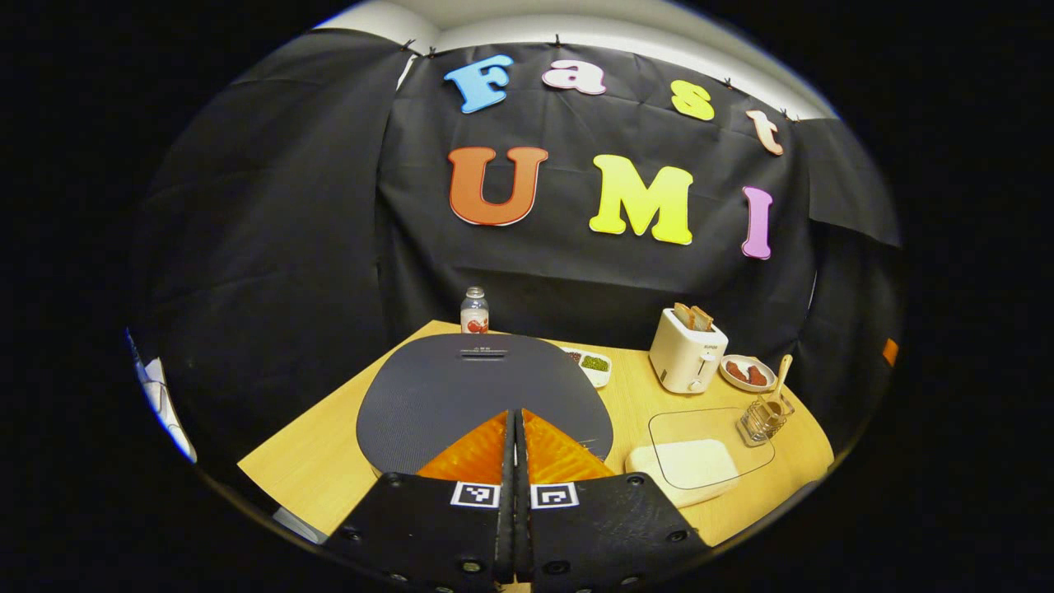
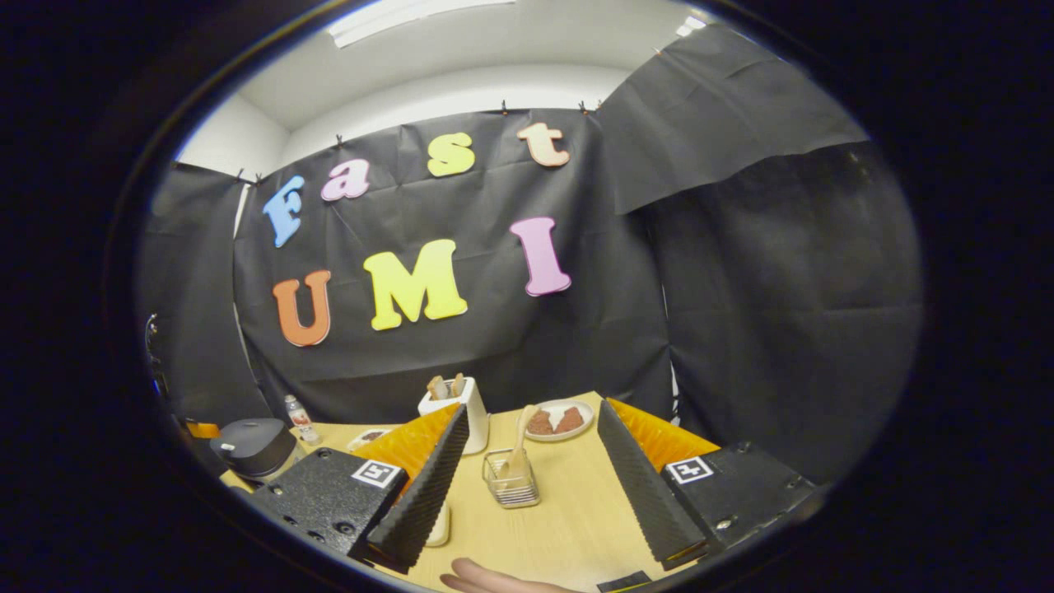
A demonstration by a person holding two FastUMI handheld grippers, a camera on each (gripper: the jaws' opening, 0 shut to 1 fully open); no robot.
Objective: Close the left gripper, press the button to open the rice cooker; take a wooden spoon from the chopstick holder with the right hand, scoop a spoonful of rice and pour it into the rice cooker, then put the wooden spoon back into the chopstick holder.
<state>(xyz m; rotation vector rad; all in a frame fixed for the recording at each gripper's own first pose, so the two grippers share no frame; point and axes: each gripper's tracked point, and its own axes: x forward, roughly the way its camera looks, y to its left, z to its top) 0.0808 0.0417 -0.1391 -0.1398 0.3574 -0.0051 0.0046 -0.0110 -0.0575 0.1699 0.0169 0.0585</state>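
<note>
My left gripper point(image 1: 516, 428) is clenched just over the dark, flat-lidded rice cooker point(image 1: 484, 395), its lid label unreadable. My right gripper point(image 2: 527, 461) gapes apart before the wooden spoon point(image 2: 519, 451) standing in the chopstick holder point(image 2: 510, 487)

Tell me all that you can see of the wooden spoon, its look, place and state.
The wooden spoon is pale wood, with a slim handle. It stands tilted in the clear chopstick holder on the table, handle end up, its lower part behind the holder's wall. Nothing grips it: the right tool is open before it.
</note>
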